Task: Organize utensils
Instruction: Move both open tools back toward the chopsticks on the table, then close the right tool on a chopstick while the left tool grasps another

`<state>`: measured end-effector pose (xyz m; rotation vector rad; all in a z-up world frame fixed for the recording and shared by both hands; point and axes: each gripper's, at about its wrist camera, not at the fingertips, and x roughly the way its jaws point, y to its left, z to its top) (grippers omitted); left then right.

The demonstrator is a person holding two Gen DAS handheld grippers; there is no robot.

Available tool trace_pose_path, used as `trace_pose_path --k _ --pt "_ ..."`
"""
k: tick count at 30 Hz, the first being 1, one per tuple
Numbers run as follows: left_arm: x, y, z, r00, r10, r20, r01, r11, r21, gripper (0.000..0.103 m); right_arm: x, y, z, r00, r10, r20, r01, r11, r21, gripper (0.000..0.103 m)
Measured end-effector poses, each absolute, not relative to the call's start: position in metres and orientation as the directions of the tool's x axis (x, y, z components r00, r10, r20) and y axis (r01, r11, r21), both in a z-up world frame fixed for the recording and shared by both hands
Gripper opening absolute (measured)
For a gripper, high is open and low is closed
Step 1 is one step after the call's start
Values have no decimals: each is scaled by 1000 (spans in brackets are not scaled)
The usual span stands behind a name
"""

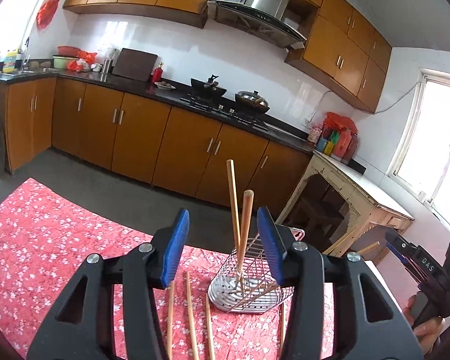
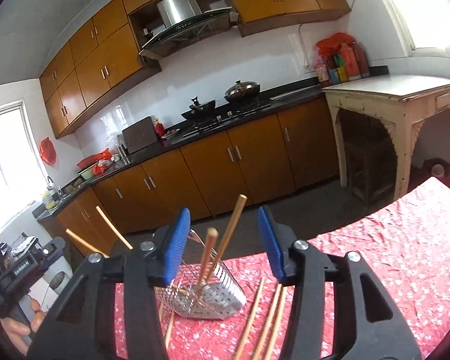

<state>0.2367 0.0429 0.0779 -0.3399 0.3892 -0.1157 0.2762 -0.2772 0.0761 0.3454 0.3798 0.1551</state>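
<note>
A steel wire utensil holder (image 1: 249,282) stands on the red floral tablecloth (image 1: 45,240) with two wooden chopsticks (image 1: 240,210) upright in it. It also shows in the right wrist view (image 2: 213,294) with the two chopsticks (image 2: 225,246). Several loose chopsticks (image 1: 192,315) lie on the cloth before it; they show in the right wrist view too (image 2: 267,321). My left gripper (image 1: 223,246) is open and empty just above the holder. My right gripper (image 2: 225,246) is open and empty, also close above the holder.
The table edge drops to a dark floor ahead. Brown kitchen cabinets (image 1: 165,144) with a stove and pans (image 1: 225,96) line the far wall. A cream side table (image 2: 399,105) stands to the right. The other gripper and hand show at the view edges (image 1: 426,273).
</note>
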Motion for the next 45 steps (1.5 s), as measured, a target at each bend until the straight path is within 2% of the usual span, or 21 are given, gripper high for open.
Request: trace_pose_path --k 7,14,22,30,32,34,41,45 --pt "206 57 58 917 -132 -377 17 956 -293 47 237 -288 44 905 172 -390 -39 945 325 47" --pt "202 58 -2 860 -67 -506 -33 982 -186 47 229 -288 -32 813 156 -562 28 952 304 47" --pt "201 50 -66 748 -42 -662 -41 993 -110 47 235 -254 -95 669 152 -728 1 979 206 30" --pt "199 34 -89 696 -42 -717 -4 998 -62 47 236 -231 -114 627 105 -772 -31 993 110 29" --pt "200 34 -93 690 -41 -722 1 998 -56 47 234 -229 -115 630 81 -772 -31 996 79 23" --pt "198 32 -96 685 -47 -728 4 998 -61 47 233 -228 -116 633 67 -771 -29 998 63 13" --pt "197 25 -100 663 -58 -746 10 998 -69 47 236 -237 -119 641 29 -767 20 998 54 8" --pt "200 19 -104 643 -54 -764 14 998 -59 32 240 -263 -120 644 -5 -765 119 988 94 8"
